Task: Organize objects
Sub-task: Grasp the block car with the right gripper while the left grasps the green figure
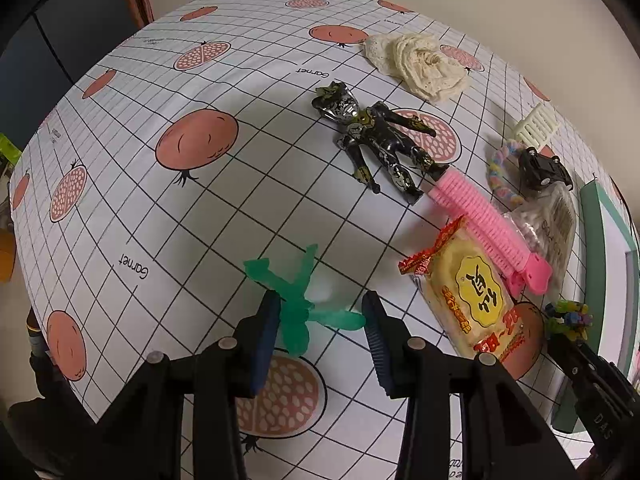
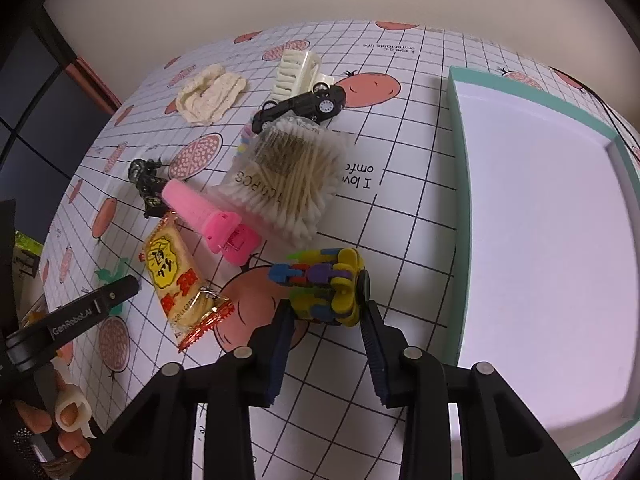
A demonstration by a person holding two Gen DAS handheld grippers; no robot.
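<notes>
A green translucent winged toy [image 1: 298, 304] lies on the pomegranate-print tablecloth. My left gripper [image 1: 322, 316] straddles it at table level, and both pads touch it. From the right wrist view that gripper [image 2: 128, 286] shows side-on, the green toy [image 2: 105, 276] peeking out behind it. My right gripper [image 2: 325, 308] is shut on a multicoloured block toy [image 2: 320, 280], its pads pressed on either side. In the left wrist view the block toy [image 1: 570, 316] sits at the tip of the right gripper [image 1: 560, 340]. A teal-rimmed white tray [image 2: 454, 160] lies just right of it.
Between the grippers lie a yellow snack packet [image 1: 468, 292], a pink hair clip [image 1: 480, 216] and a pack of cotton swabs [image 2: 288, 176]. Farther back are a black action figure [image 1: 384, 140], a black toy car [image 2: 304, 106], a cream comb [image 2: 294, 70] and a lace cloth [image 1: 416, 62]. A person's hand [image 2: 68, 412] shows lower left.
</notes>
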